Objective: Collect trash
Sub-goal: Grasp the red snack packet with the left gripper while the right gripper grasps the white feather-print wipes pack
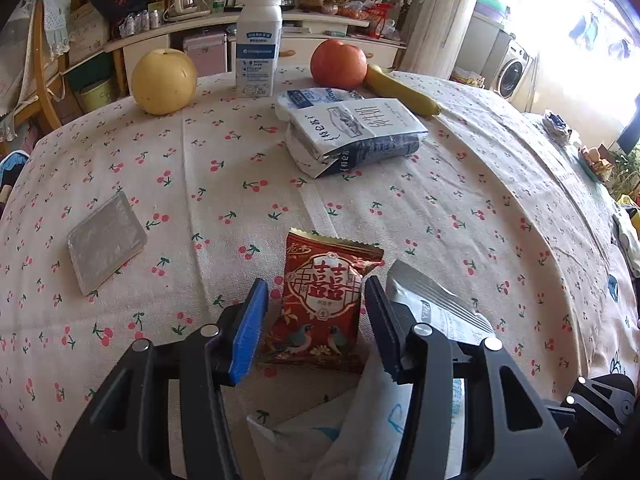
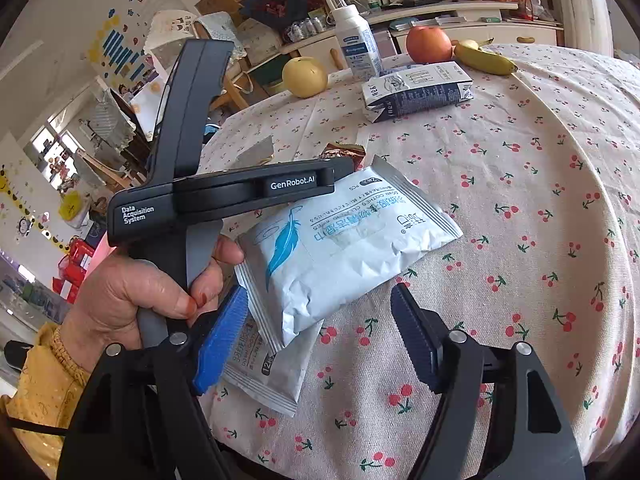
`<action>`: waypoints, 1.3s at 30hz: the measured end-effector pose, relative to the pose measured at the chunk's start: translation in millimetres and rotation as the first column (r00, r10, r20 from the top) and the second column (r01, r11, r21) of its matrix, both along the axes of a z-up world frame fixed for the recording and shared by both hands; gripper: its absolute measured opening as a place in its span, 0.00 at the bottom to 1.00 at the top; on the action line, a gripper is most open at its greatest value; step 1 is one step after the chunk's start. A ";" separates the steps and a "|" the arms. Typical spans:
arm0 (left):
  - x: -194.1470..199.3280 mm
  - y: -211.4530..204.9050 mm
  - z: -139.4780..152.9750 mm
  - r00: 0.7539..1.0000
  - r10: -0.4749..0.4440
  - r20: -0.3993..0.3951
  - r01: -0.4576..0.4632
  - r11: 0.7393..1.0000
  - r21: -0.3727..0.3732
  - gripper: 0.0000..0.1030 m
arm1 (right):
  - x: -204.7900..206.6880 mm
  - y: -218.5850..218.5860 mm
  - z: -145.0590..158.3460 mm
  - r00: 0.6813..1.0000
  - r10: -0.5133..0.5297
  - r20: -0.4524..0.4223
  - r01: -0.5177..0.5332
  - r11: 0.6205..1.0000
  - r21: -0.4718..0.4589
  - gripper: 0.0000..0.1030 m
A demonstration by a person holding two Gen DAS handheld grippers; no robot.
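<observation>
Left gripper (image 1: 316, 320) jaws apart (not yet gripping) astride red snack packet (image 1: 320, 300) – thin foil may slip sideways – right gripper (image 2: 316, 336) open over white wipes pouch (image 2: 344, 248)

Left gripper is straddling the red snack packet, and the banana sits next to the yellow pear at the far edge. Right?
Half right. The left gripper does straddle the red snack packet, but the banana lies beside the orange-red fruit, not the yellow pear, which sits beyond the white bottle. The left wrist view shows it.

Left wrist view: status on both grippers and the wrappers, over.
Left gripper open, straddling red snack packet, pads not pressing. Right gripper open around white wipes pouch. Second pouch underneath it.
</observation>
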State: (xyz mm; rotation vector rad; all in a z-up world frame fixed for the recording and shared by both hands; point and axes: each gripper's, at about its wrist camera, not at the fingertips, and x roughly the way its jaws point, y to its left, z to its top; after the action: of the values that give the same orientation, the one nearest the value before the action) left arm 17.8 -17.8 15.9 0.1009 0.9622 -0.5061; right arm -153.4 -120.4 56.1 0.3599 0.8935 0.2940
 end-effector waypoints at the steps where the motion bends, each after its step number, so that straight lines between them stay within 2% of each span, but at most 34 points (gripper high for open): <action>1: 1.9 1.0 -1.6 1.000 0.008 -0.008 -0.008 1.000 -0.009 0.43 | 1.6 -0.2 -1.1 1.000 0.003 -0.005 -0.003 1.000 0.008 0.66; 4: 5.0 3.2 -1.5 0.999 0.027 -0.017 -0.028 0.999 -0.022 0.39 | 6.0 -0.6 -4.4 1.000 0.003 -0.013 -0.003 1.000 0.011 0.63; 12: 6.3 18.1 -0.3 0.995 0.093 -0.024 -0.094 0.995 -0.030 0.36 | 20.1 -5.0 -5.7 0.999 -0.047 -0.009 0.047 0.999 0.009 0.65; 16: 8.1 37.5 5.0 0.988 0.154 -0.022 -0.155 0.986 -0.060 0.35 | 28.2 -1.8 -4.2 0.999 -0.052 0.015 0.052 0.999 -0.007 0.71; 19: 6.3 49.0 10.8 0.983 0.181 -0.009 -0.181 0.981 -0.072 0.35 | 34.7 2.4 -1.1 0.997 -0.058 0.045 0.059 0.998 -0.028 0.79; 23: 3.8 64.6 15.3 0.977 0.214 -0.010 -0.214 0.972 -0.094 0.35 | 44.2 4.0 -3.1 0.996 -0.074 0.052 0.075 0.997 -0.012 0.87; 27: -0.3 72.9 13.6 0.977 0.209 -0.043 -0.213 0.968 -0.131 0.34 | 52.6 2.6 -4.6 0.994 -0.097 0.048 0.097 0.995 0.012 0.88; 35: -9.5 76.4 10.2 0.981 0.182 -0.067 -0.190 0.971 -0.147 0.34 | 69.7 3.5 -5.5 0.988 -0.145 0.058 0.150 0.984 -0.096 0.89; 39: -8.5 84.2 12.7 0.976 0.209 -0.065 -0.217 0.965 -0.147 0.34 | 72.3 7.0 -5.4 0.989 -0.130 0.066 0.134 0.989 -0.056 0.93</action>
State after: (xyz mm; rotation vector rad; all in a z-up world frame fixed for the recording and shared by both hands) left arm 9.3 66.4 28.6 -0.1532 0.9657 -0.3835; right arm -81.1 -113.4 50.8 0.3505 0.8113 0.1551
